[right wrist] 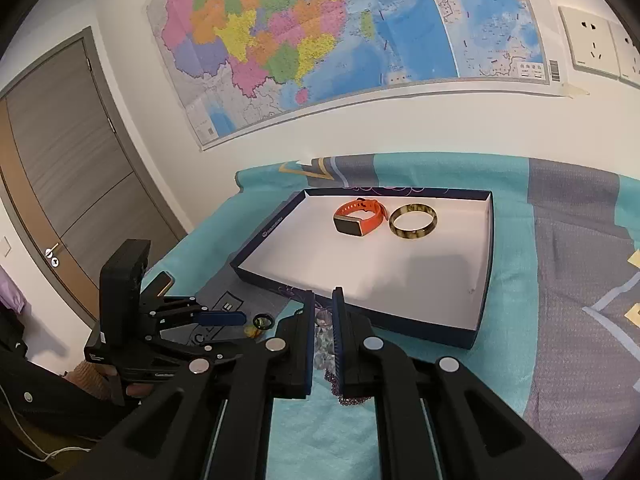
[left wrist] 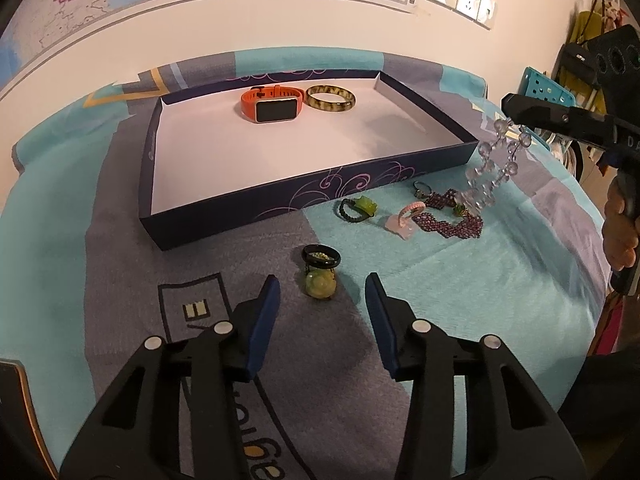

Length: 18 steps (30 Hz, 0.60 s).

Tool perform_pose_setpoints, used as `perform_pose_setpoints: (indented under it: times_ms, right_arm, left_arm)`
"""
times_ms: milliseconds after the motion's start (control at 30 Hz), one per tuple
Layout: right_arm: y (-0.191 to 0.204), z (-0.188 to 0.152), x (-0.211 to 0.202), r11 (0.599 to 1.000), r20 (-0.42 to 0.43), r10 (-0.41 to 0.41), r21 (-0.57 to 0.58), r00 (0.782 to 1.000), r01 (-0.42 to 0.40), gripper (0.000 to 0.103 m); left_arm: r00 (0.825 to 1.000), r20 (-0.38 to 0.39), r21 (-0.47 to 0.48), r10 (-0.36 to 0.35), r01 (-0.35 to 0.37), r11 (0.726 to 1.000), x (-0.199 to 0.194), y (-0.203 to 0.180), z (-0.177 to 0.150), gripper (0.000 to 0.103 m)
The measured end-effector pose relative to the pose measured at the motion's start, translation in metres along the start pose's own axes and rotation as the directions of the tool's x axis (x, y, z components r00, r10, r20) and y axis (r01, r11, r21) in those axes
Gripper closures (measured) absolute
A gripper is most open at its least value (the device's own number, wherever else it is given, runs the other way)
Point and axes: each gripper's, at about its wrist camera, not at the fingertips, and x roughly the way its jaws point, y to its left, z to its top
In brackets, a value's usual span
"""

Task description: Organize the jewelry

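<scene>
A navy box lid with a white floor lies on the bed; an orange watch and a mottled bangle rest at its far side. My left gripper stands open just above a black ring with a yellow-green pendant, not touching it. At the right my right gripper is shut on a clear bead bracelet, which dangles above the bedding. In the right wrist view that gripper holds the clear beads between its pads. The tray lies ahead.
Loose jewelry lies right of the lid: a dark bracelet with a green charm, a pink ring, a purple beaded band and a small ring. A person's hand holds the right gripper's handle. A wall with maps stands behind.
</scene>
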Motion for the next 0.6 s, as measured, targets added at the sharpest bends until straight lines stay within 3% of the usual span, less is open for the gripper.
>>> perform_pose_setpoints:
  times_ms: [233, 433, 600]
  right_arm:
    - [-0.001, -0.003, 0.003, 1.000, -0.011, 0.000, 0.007, 1.000, 0.000, 0.096]
    - [-0.001, -0.005, 0.004, 1.000, -0.016, 0.005, 0.015, 1.000, -0.005, 0.096]
    - [-0.001, -0.006, 0.004, 1.000, -0.015, 0.009, 0.016, 1.000, -0.009, 0.096]
  left_arm:
    - [1.000, -0.012, 0.020, 0.025, -0.025, 0.999, 0.005, -0.002, 0.004, 0.067]
    - [0.999, -0.019, 0.039, 0.028, -0.027, 0.999, 0.003, -0.005, 0.003, 0.086]
    - [1.000, -0.018, 0.060, -0.008, 0.009, 0.998, -0.007, -0.010, -0.001, 0.086]
